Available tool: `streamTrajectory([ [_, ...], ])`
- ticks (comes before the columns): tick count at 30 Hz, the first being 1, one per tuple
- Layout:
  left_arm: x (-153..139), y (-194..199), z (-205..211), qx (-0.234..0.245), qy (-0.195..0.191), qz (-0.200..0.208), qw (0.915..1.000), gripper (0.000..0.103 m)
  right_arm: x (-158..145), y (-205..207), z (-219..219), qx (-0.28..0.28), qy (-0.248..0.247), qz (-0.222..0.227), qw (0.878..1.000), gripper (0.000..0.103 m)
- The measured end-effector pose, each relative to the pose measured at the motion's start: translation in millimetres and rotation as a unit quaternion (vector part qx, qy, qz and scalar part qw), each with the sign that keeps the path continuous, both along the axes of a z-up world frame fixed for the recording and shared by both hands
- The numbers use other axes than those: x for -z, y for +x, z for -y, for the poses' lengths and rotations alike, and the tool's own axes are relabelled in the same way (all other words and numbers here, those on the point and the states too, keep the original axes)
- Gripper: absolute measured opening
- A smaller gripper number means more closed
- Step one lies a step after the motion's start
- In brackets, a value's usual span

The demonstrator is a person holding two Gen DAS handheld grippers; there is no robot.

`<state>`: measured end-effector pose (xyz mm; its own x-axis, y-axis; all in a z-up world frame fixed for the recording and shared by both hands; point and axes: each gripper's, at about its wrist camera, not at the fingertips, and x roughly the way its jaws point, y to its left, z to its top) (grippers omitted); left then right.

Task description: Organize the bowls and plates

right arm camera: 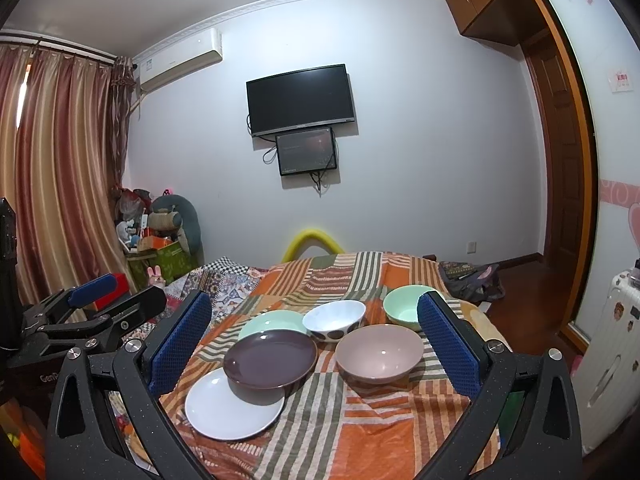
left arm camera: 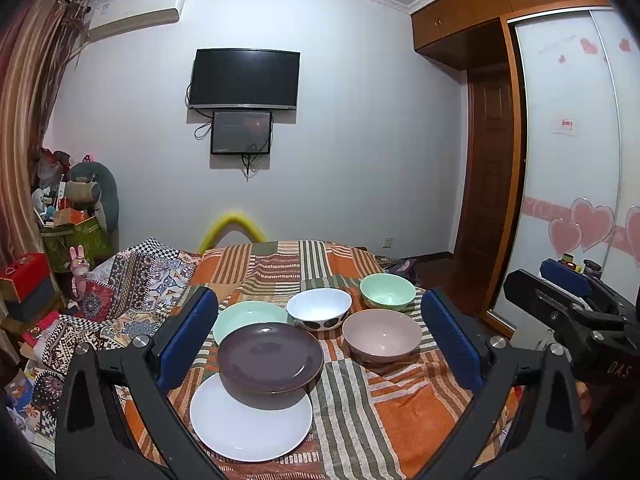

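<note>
Left wrist view: my left gripper [left arm camera: 320,340] hangs spread wide above the striped orange cloth [left arm camera: 380,412], pinching nothing. I take the purple plate [left arm camera: 270,354] as my landmark; it lies partly over the white plate [left arm camera: 240,428] on its near side. Behind it sits the pale green plate [left arm camera: 244,314], with the spotted white bowl [left arm camera: 319,309] just beyond its right rim. The pink bowl [left arm camera: 382,336] stands to its right, the green bowl [left arm camera: 387,291] further back. My right gripper [right arm camera: 316,340] is likewise spread, empty.
</note>
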<state>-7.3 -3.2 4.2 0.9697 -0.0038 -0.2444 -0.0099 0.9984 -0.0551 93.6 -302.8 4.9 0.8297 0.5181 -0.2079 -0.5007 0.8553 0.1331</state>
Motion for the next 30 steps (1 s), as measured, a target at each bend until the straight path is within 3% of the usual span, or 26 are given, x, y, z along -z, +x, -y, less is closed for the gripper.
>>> streamTrajectory([
  [30,3.1,-0.1,-1.7,0.000,-0.004,-0.001,1.0000,0.103,0.0,-1.1,-3.5,-0.003,-0.003,-0.002,1.000,0.103],
])
